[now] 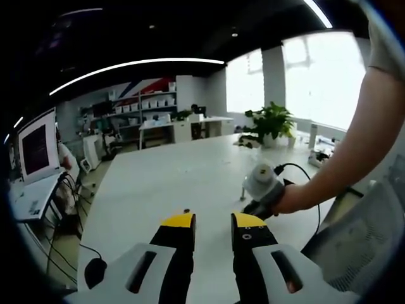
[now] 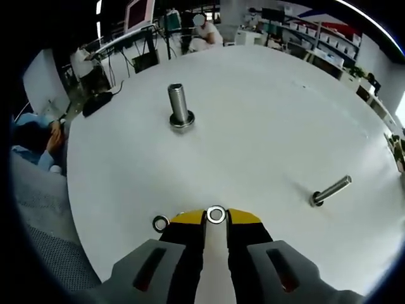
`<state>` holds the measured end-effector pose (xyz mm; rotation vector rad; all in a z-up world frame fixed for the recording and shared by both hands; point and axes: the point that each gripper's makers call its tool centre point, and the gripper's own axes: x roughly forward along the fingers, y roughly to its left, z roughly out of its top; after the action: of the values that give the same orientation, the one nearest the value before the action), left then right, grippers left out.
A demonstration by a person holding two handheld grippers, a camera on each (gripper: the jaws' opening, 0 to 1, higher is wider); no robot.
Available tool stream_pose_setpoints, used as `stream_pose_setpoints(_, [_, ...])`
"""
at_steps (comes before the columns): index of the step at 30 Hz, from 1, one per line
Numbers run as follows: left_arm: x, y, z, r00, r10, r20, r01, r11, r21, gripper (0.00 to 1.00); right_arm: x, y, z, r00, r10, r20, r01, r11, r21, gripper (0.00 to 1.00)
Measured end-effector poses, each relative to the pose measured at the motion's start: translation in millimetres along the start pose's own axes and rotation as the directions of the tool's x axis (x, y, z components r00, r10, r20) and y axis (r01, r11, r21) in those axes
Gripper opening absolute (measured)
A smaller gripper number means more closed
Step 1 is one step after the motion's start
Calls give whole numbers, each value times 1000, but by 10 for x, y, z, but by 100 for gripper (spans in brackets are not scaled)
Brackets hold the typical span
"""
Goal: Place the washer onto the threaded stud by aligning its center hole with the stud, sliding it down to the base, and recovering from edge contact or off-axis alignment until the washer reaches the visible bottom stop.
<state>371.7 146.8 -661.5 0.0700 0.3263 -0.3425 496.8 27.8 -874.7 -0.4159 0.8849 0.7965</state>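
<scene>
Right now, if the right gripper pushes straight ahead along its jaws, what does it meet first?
Probably bare white table. The right gripper, shut on a small steel washer, points slightly right of the upright threaded steel stud. Depth is unclear, so it might clip the stud.

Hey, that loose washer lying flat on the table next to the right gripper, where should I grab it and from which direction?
Grip the loose washer across its outer rim, coming down from above. It lies flat on the white table, so only its thin edge offers purchase; probably tip one side up first. The right gripper already looks shut on another washer, so the open left gripper seems the likelier choice.
</scene>
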Motion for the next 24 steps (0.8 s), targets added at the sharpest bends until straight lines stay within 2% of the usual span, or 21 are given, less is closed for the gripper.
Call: stream_pose_setpoints(24, [5, -6, -11, 1000, -2, -5, 2, 1000, 6, 20, -31, -82, -31, 1000, -10, -8, 10, 1000, 9, 13])
